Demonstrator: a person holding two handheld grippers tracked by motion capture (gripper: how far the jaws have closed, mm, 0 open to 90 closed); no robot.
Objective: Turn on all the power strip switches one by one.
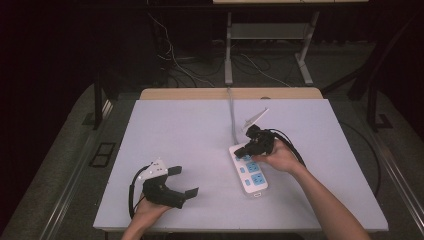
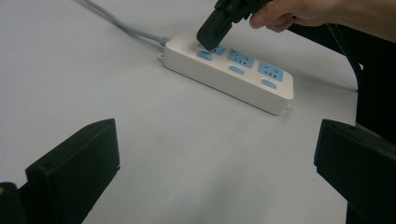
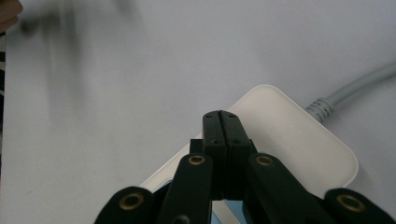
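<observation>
A white power strip (image 1: pixel 248 172) with blue sockets and blue switches lies right of the table's middle, its grey cable (image 1: pixel 232 112) running to the far edge. My right gripper (image 1: pixel 240 152) is shut with nothing between its jaws, and its tip presses down on the strip's far end. The left gripper view has the strip (image 2: pixel 229 70) with the right gripper's tip (image 2: pixel 211 35) on the blue part nearest the cable. The right gripper view looks along the closed jaws at the strip's rounded end (image 3: pixel 299 140). My left gripper (image 1: pixel 184 181) is open near the table's front left, holding nothing.
The white table (image 1: pixel 190 130) has a wooden strip along its far edge. Beyond it stand metal desk legs (image 1: pixel 228 50) and loose cables on a grey floor. Dark stands rise on both sides of the table.
</observation>
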